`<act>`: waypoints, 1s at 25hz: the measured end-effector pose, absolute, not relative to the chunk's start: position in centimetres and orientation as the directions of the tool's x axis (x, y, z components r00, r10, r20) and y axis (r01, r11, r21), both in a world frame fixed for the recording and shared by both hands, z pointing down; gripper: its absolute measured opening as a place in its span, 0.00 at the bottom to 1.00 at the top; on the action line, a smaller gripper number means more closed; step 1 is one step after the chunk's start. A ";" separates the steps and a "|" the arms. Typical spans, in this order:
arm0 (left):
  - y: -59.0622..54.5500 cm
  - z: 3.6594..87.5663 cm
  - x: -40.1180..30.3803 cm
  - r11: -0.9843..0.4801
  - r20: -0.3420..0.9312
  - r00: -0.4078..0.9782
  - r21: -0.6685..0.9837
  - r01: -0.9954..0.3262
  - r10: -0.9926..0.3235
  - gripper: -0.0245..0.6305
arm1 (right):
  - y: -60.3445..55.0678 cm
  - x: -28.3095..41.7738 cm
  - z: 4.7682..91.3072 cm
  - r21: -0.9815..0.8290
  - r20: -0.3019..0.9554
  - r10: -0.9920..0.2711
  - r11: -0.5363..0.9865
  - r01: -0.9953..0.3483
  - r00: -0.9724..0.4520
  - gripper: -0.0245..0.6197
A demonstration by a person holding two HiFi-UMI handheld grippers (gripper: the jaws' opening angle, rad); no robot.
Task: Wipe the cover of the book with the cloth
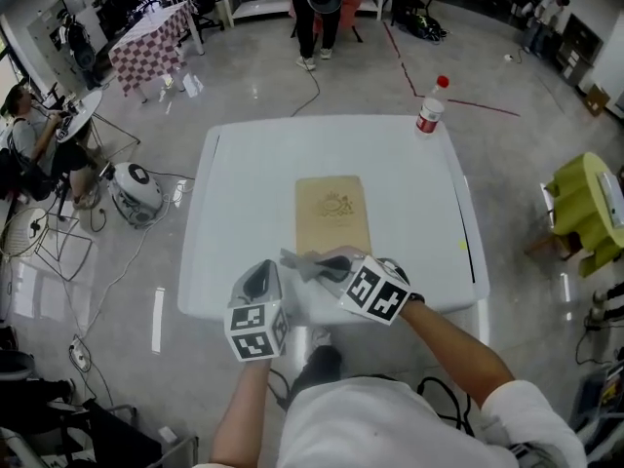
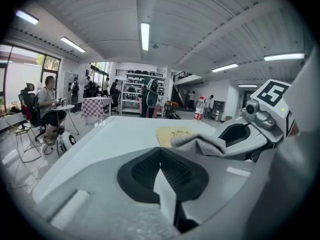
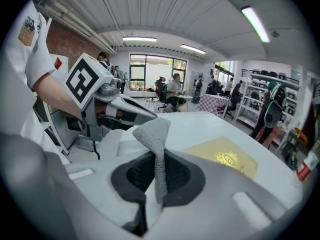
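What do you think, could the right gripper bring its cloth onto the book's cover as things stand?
Probably yes. The right gripper is shut on the cloth, and the book lies flat on the table just beyond it with nothing between them; the left gripper sits off to one side.

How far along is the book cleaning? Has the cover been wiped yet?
Done: the cloth is picked up and pinched in the right tongs. In hand: it is held at the near end of the book; whether it touches the cover isn't clear. The left tongs are shut and empty. Left: the wipe across the cover, which looks barely begun, if at all.
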State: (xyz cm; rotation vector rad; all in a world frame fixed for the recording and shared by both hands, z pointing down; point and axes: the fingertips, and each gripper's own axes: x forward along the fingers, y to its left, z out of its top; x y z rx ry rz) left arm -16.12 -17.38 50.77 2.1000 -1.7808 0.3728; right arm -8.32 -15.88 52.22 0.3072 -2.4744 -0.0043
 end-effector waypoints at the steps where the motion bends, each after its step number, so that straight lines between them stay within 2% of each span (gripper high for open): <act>1: -17.4 50.5 -15.6 -0.153 0.419 0.182 0.101 -0.983 -0.890 0.05 | -16.1 -8.0 51.8 0.072 0.584 -0.242 0.966 -0.247 -0.775 0.06; 12: -16.1 47.2 -8.0 -0.245 0.381 0.255 0.076 -0.967 -0.889 0.05 | -16.5 1.4 47.5 -0.017 0.413 -0.512 0.823 -0.568 -0.753 0.06; 25: -12.8 43.7 -4.1 -0.270 0.333 0.265 0.033 -0.962 -0.905 0.05 | -13.5 9.9 43.8 -0.056 0.305 -0.661 0.706 -0.706 -0.686 0.06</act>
